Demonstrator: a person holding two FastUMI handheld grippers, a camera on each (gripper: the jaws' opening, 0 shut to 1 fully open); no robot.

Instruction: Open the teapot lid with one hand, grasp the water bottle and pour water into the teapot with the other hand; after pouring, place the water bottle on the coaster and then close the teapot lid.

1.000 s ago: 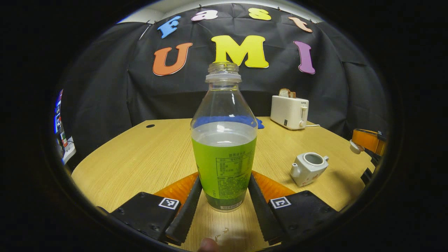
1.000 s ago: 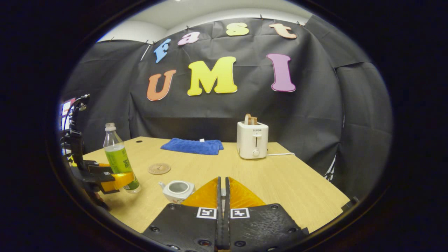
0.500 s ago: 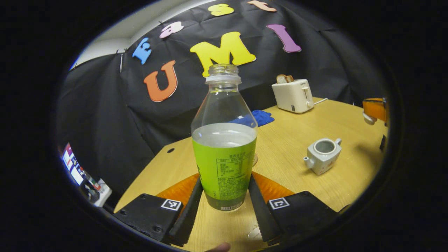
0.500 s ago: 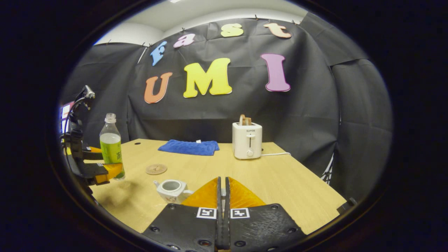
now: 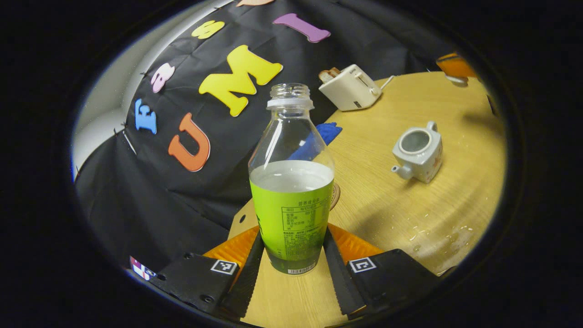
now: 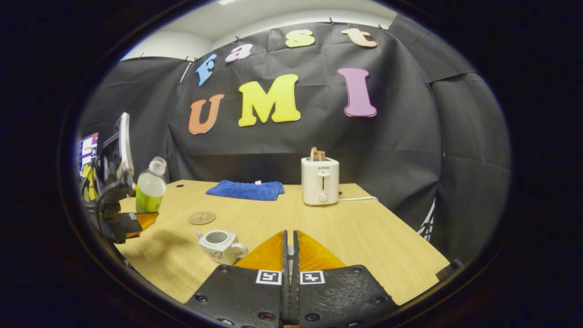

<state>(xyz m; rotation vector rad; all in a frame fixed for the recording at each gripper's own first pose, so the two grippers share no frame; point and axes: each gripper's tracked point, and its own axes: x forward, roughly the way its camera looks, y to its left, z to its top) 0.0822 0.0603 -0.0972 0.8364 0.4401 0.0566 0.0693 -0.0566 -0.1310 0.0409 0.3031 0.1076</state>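
L claw point(image 5: 291, 269) pinching water bottle point(image 5: 291, 182), tilted twd teapot point(image 5: 418, 150) | teapot lid off, on counter point(image 5: 410, 214) | R claw point(image 6: 289, 269) pressed together, lid not visible

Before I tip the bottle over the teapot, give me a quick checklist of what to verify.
1. Left gripper fingers clamp the clear plastic water bottle with the green label: ok.
2. Bottle cap off, neck open: ok.
3. Small white ceramic teapot lid off, mouth open: ok.
4. Bottle neck over the teapot mouth: not ok, it is off to one side.
5. Round brown coaster free for set-down: ok.
6. Right gripper holding the lid: cannot tell.
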